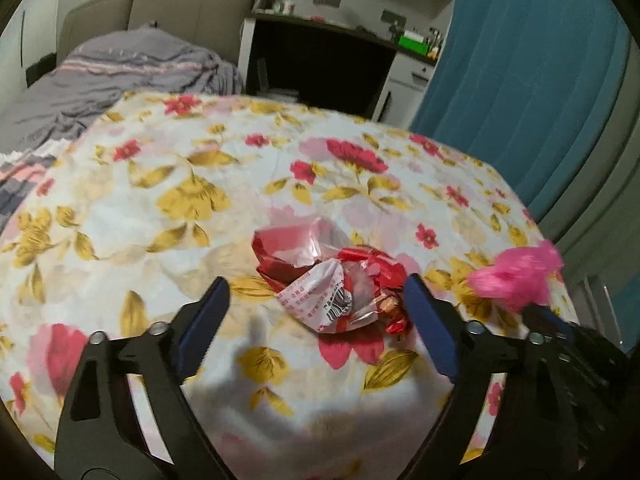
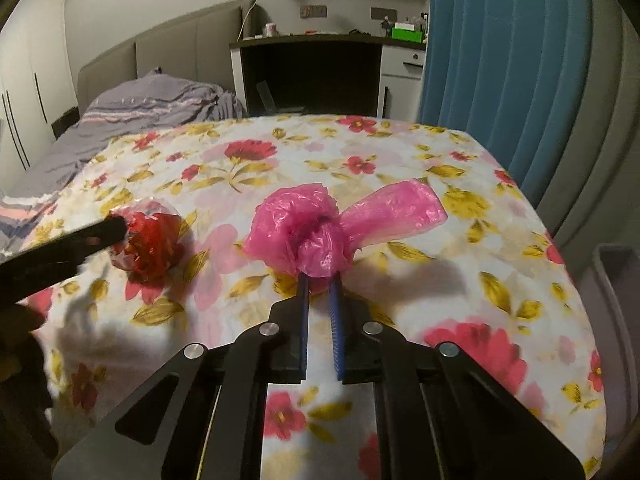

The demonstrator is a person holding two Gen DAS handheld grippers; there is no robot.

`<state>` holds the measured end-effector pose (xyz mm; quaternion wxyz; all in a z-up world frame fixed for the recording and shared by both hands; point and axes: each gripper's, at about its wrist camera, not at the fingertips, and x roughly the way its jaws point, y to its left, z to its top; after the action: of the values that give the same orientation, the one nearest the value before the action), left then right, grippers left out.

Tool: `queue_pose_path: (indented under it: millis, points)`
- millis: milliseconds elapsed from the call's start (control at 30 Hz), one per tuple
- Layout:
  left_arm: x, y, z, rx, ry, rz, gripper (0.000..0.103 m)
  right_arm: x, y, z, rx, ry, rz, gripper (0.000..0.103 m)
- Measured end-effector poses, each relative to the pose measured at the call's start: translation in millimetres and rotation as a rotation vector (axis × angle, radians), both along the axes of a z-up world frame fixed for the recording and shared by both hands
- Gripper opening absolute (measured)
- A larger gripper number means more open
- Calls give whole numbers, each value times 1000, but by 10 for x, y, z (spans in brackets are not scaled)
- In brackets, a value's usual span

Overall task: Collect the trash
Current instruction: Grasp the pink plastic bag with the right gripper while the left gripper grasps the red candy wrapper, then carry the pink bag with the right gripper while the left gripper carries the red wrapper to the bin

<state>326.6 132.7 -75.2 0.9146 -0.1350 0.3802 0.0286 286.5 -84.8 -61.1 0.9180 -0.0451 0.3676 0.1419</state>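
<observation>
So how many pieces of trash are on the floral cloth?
2: a crumpled red wrapper between the open left tongs, and a knotted pink plastic bag pinched by the right tongs.

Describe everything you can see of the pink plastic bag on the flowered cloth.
The pink plastic bag is thin, glossy, see-through film, crumpled and knotted into a bunch, with one loose flap sticking out to the right. It rests on the flowered cloth, right of the red wrapper and apart from it. The right gripper is shut on its near lower edge, the blue pads pinching the film. In the left wrist view it shows as a blurred pink tuft.
</observation>
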Motion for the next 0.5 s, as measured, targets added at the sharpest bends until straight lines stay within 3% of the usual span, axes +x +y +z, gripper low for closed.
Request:
queue_pose_path:
  millis: [67, 267, 500]
  points:
    - [59, -14, -81, -21, 31, -16, 69, -63, -78, 49, 8, -12, -2, 11]
    - [34, -68, -73, -60, 7, -55, 39, -180, -258, 149, 19, -27, -16, 11]
    - [-128, -188, 35, -36, -22, -76, 28, -326, -398, 266, 26, -42, -30, 11]
